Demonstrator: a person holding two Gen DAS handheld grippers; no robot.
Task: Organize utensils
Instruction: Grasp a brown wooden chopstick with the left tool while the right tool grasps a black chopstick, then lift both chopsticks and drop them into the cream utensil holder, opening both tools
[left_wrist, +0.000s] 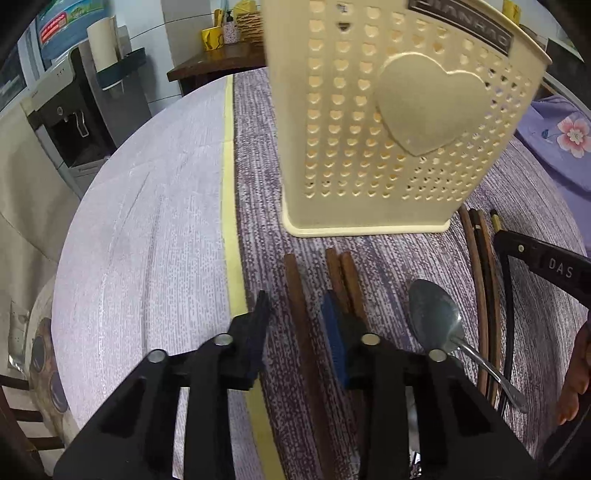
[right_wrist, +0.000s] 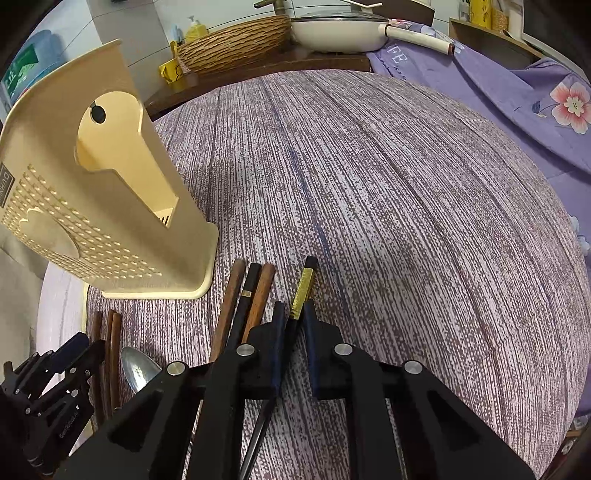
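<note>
A cream perforated utensil holder (left_wrist: 369, 129) (right_wrist: 92, 203) with a heart on its side stands upright on the purple tablecloth. My left gripper (left_wrist: 297, 306) straddles one brown chopstick (left_wrist: 295, 288) lying on the cloth, with a gap on both sides of it. Two more brown chopsticks (left_wrist: 343, 277) lie just right of it, then a metal spoon (left_wrist: 436, 317) (right_wrist: 138, 365). My right gripper (right_wrist: 294, 314) is shut on a black chopstick with a gold band (right_wrist: 303, 290). To its left lie brown chopsticks (right_wrist: 229, 306) and another black one (right_wrist: 245, 295).
A yellow stripe (left_wrist: 231, 221) runs along the cloth left of the holder, and the table's rounded edge lies beyond it. A water dispenser (left_wrist: 66, 122) stands off the table at left. A woven basket (right_wrist: 236, 44), a white pan (right_wrist: 332, 33) and a flowered purple cloth (right_wrist: 517, 103) lie at the back and right.
</note>
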